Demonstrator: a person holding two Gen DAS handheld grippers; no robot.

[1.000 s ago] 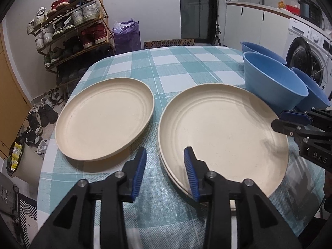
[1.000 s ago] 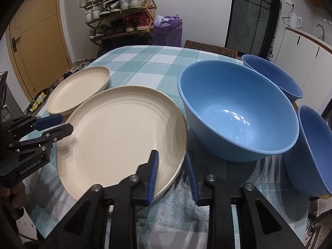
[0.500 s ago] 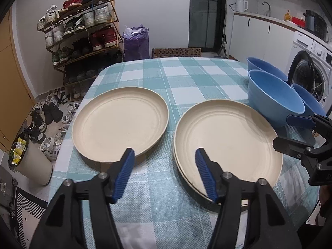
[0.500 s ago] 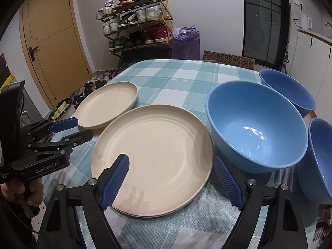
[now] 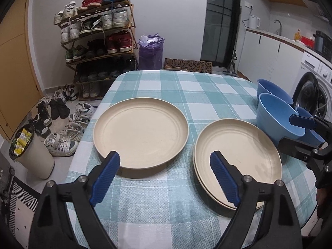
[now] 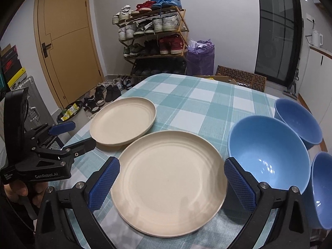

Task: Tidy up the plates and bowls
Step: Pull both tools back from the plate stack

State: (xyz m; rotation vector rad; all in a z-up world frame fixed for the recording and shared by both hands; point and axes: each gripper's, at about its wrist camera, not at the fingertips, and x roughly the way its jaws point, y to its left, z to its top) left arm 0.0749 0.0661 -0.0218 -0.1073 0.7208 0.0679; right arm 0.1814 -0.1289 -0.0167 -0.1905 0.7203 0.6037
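A single cream plate (image 5: 141, 138) (image 6: 122, 120) lies on the left of the checked table. A stack of two cream plates (image 5: 238, 157) (image 6: 170, 178) lies to its right. Three blue bowls stand along the right edge: a large near one (image 6: 267, 155) (image 5: 276, 120), a far one (image 6: 296, 122) and one at the frame's right edge (image 6: 321, 193). My left gripper (image 5: 165, 178) is open and empty, above the near table edge between the plates. My right gripper (image 6: 172, 182) is open and empty, above the near rim of the stack.
The table (image 5: 186, 91) has a teal checked cloth. A shoe rack (image 5: 97, 41), loose shoes and a bin (image 5: 31, 151) stand on the floor to the left. A washing machine (image 5: 315, 91) and counter stand to the right.
Both grippers opened wide and pulled back and up from the plate stack. The plates and bowls have not moved.
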